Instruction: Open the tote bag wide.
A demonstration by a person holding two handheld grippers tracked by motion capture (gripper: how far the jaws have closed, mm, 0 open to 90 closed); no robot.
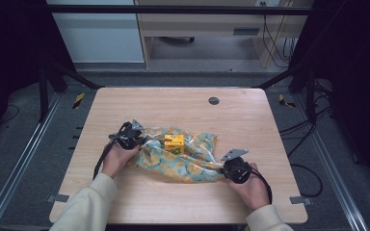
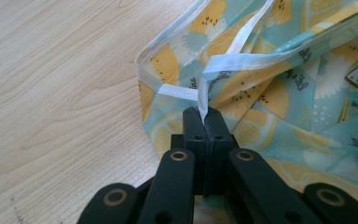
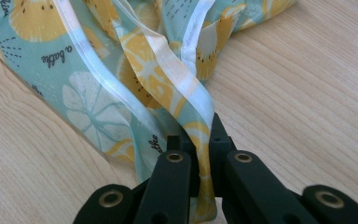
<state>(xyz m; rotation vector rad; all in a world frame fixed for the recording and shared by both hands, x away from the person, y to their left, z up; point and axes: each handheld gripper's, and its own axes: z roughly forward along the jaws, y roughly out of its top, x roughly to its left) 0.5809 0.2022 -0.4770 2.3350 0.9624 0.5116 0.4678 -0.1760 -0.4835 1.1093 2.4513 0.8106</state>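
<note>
Patterned cloth is lying on the table between your claws: your left claw is pinching its white edge, your right claw is clamping its hem.

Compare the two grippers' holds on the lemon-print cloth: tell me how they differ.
The left gripper pinches a thin white trim strip, while the right gripper clamps a broader hemmed edge with printed fabric in it. The left gripper sits at the far left corner of the cloth, the right gripper at its near right corner. Both are shut on the cloth, which lies crumpled on the table with a yellow box on it.
</note>
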